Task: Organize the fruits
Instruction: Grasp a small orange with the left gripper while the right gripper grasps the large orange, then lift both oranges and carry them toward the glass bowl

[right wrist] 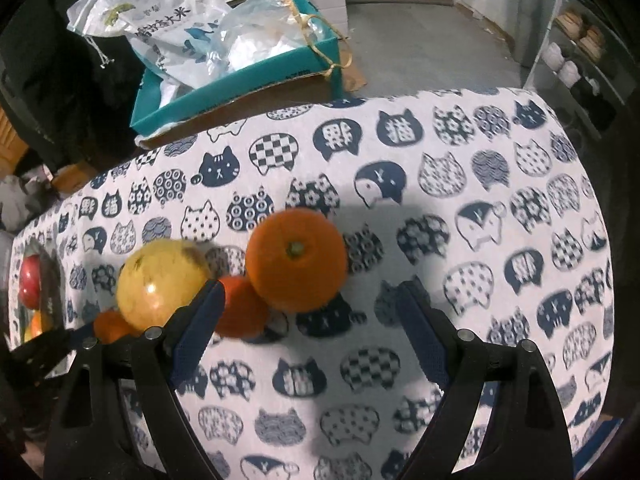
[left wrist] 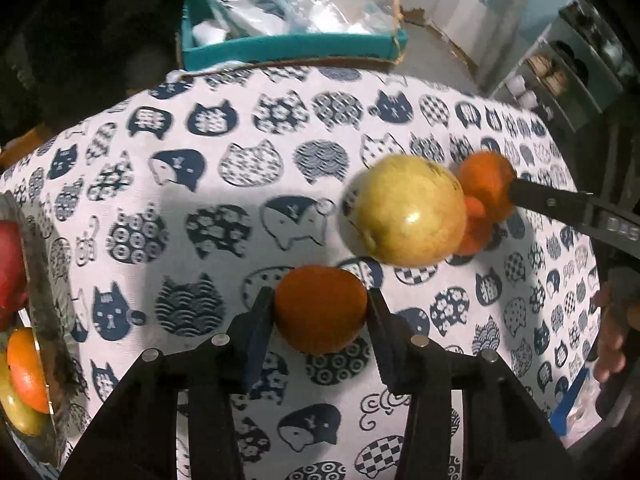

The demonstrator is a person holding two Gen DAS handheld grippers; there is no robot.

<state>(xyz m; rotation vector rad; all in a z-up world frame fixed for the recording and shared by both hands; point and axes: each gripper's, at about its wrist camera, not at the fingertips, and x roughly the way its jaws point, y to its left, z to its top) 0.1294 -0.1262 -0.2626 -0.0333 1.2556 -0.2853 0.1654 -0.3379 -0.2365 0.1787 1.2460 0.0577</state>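
On the cat-print tablecloth, my left gripper is shut on a small orange, one pad on each side. A yellow-green apple lies just beyond it, with a big orange and a smaller orange behind. In the right wrist view my right gripper stands open above the cloth; the big orange lies just past its fingertips and the smaller orange beside its left finger. The apple is further left, next to the held orange.
A shiny bowl at the table's left edge holds a red apple and other fruit. Beyond the far edge stands a teal box stuffed with plastic bags. A shoe shelf is at the right. A person's hand shows at the right edge.
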